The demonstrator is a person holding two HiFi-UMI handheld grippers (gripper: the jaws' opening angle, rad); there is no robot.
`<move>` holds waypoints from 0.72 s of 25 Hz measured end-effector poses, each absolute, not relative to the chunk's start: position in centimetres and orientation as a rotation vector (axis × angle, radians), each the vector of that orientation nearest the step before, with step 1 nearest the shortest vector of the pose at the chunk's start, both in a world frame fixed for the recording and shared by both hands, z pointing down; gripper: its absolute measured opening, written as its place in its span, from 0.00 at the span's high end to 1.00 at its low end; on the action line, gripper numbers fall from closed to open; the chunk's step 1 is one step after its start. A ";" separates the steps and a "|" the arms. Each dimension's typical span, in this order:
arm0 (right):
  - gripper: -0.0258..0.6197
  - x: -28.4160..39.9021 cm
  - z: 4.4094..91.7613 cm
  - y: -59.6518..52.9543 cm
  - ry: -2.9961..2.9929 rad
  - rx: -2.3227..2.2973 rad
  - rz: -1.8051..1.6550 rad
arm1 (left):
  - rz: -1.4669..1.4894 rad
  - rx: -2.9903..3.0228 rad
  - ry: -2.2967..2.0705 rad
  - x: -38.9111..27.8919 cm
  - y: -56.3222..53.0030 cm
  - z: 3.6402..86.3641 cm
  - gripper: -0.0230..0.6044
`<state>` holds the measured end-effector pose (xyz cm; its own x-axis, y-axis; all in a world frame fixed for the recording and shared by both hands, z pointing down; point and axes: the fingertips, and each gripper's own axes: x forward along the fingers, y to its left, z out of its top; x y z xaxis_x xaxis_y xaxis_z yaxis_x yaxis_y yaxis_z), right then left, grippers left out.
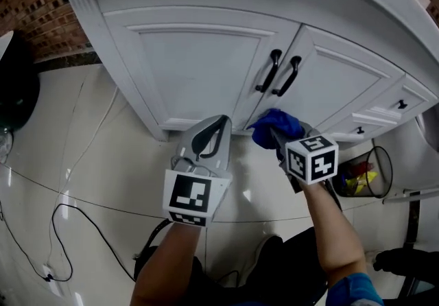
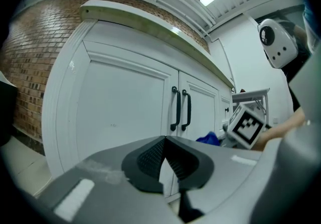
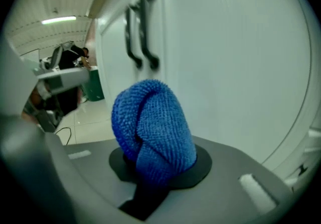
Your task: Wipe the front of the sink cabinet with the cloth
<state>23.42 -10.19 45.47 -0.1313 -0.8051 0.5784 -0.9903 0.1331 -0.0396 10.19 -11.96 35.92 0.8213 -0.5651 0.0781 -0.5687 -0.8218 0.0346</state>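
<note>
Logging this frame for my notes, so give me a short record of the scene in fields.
Cabinet: white sink cabinet, both doors closed, two black bar handles at the centre
Cloth: blue microfibre cloth, bunched, in the right gripper, low by the right door
Contact with door: cannot tell
Left gripper: shut, empty, pointing at the doors
Nearby: black wire basket on the floor at right
</note>
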 end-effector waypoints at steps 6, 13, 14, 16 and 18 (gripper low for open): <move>0.85 18.0 32.6 -9.5 -2.283 1.718 0.147 | -0.025 3.052 -0.968 10.3 -11.0 32.5 0.96; 0.85 19.6 17.2 -7.3 -2.335 2.147 -0.506 | -0.041 3.145 -0.988 9.8 -9.8 30.2 0.96; 0.86 20.2 16.3 -7.5 -2.342 2.189 -0.513 | -0.049 3.140 -0.992 9.7 -9.8 30.2 0.96; 0.86 21.1 15.4 -8.2 -2.369 2.251 -0.484 | -0.063 3.139 -1.002 9.7 -10.0 30.4 0.96; 0.86 21.6 15.2 -9.1 -2.377 2.304 -0.443 | -0.069 3.139 -1.004 9.5 -10.0 30.8 0.96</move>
